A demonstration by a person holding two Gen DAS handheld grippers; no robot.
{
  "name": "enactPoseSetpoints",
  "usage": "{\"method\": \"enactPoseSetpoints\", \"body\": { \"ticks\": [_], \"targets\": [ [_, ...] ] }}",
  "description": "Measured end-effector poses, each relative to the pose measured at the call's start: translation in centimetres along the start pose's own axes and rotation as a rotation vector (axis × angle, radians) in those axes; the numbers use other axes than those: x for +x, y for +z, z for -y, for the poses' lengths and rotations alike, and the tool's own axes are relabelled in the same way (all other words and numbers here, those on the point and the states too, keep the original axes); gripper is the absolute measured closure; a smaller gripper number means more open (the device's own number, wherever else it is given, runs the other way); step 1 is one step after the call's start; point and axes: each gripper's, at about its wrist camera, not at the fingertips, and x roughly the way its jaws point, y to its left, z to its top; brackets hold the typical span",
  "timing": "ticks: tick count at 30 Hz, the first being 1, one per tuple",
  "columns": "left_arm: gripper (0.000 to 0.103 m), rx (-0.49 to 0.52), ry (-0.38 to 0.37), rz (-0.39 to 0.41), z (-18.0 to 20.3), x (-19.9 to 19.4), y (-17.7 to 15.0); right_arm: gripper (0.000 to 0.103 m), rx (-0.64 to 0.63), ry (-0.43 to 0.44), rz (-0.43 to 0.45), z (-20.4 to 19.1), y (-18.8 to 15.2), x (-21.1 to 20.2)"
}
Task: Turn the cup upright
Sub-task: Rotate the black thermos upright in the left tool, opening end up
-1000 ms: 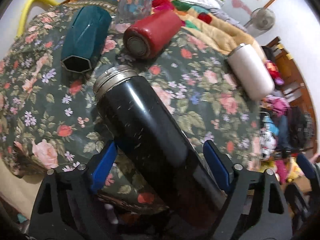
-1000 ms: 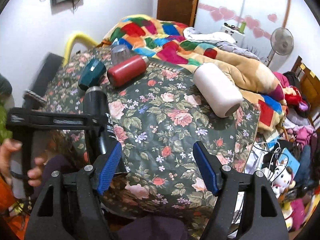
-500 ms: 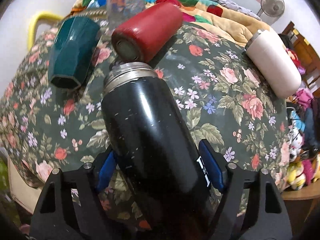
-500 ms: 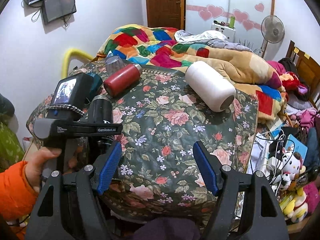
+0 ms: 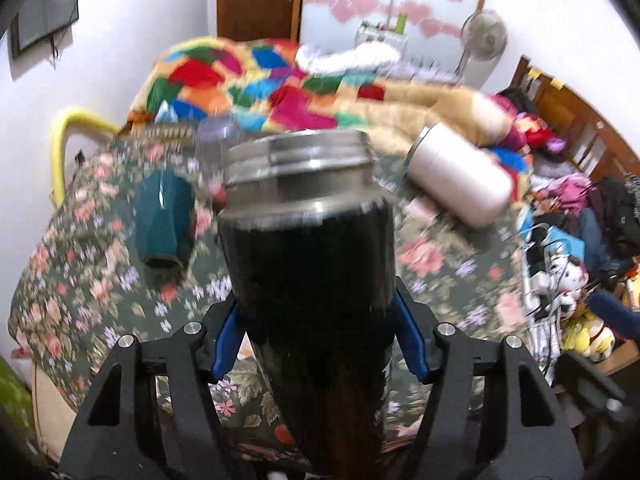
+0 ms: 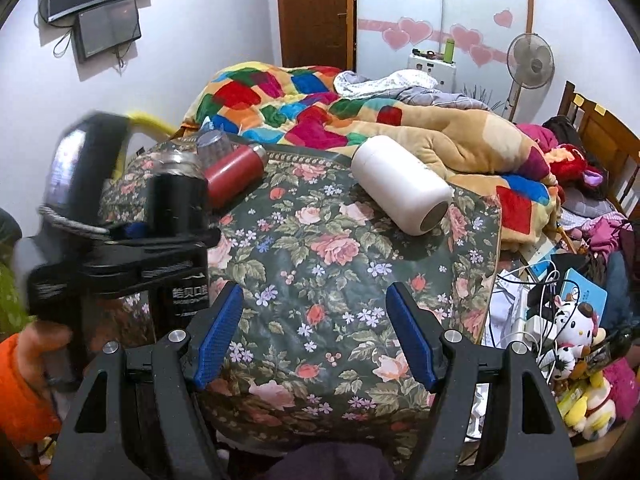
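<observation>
Gripping the black flask [image 5: 312, 280] at mid-body, the left gripper [image 5: 316, 334] is holding it upright — steel mouth at 12 o'clock. Right gripper [image 6: 314, 336] is hovering wide open, empty — floral bedspread [image 6: 320, 248] beneath.

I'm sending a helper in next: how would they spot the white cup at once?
Find the flowered bedspread at the near end of the bed. On its right side, against the tan blanket, the white cup lies on its side. It is the only white one; the red cup lies further left.
</observation>
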Motion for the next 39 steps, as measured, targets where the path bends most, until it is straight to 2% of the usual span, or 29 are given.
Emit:
{"method": "enactPoseSetpoints", "body": {
  "ticks": [7, 11, 18, 23, 32, 39],
  "targets": [
    [0.039, 0.058, 0.017, 0.161, 1.1, -3.6, 2.9, 0.033, 0.016, 0.002, 0.031, 0.2, 0.7, -0.6],
    [0.039, 0.072, 0.028, 0.199, 1.2, -3.7, 4.4, 0.033, 0.03, 0.006, 0.043, 0.5, 1.1, -1.0],
    [0.039, 0.085, 0.025, 0.174, 1.2, -2.1, 5.4, 0.033, 0.043, 0.006, 0.048, 0.8, 1.4, -0.7],
    [0.039, 0.112, 0.032, 0.134, 1.1, -0.7, 3.9, 0.032, 0.039, 0.011, 0.039, 0.7, 1.5, -0.3],
    [0.039, 0.103, 0.016, 0.067, 0.7, 0.7, 1.8, 0.032, 0.027, 0.021, 0.021, -0.1, 1.6, 0.4],
    [0.039, 0.141, 0.014, 0.076, 0.8, 0.0, 0.2, 0.033, 0.02, 0.017, 0.022, -0.7, 1.6, 0.1]
  ]
}}
